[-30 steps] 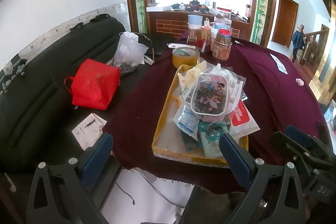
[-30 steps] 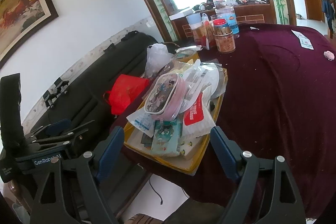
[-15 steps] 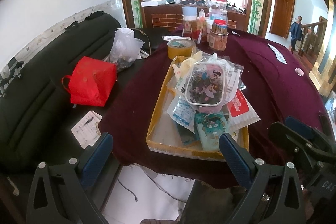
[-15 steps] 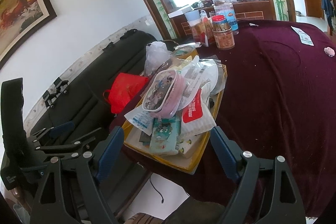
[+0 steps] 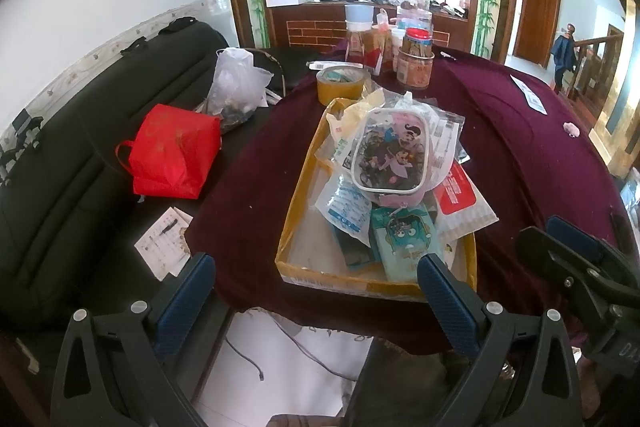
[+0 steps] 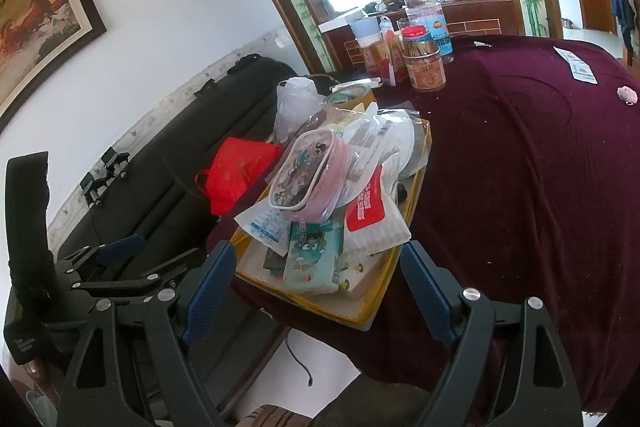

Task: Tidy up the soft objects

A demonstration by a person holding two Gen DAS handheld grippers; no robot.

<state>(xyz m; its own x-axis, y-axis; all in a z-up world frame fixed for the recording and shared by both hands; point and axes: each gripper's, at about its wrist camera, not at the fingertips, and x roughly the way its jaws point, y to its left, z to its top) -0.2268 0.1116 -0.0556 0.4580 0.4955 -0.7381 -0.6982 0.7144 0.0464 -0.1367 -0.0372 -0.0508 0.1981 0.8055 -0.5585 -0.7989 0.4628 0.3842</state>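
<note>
A yellow cardboard tray [image 5: 298,187] [image 6: 422,167] sits at the near edge of a table with a maroon cloth [image 5: 520,155] [image 6: 520,167]. It holds a heap of soft packets: a pink cartoon pouch [image 5: 390,155] [image 6: 308,175] on top, a teal tissue pack [image 5: 408,239] [image 6: 314,255], a red and white bag [image 5: 460,195] [image 6: 366,211] and a blue and white packet [image 5: 346,205]. My left gripper [image 5: 316,291] is open and empty, before the tray's near edge. My right gripper [image 6: 316,279] is open and empty, just before the tray. Each shows in the other's view.
A tape roll [image 5: 340,83] and several jars [image 5: 416,59] [image 6: 424,63] stand behind the tray. A black sofa [image 5: 60,167] at left carries a red bag [image 5: 172,151] [image 6: 236,171], a clear plastic bag [image 5: 236,83] and a paper [image 5: 164,247]. A paper slip [image 6: 576,65] and a pink bit [image 6: 626,94] lie far right.
Both grippers have pulled back and risen a little from the tray. Both stay open and nothing on the tray has moved.
</note>
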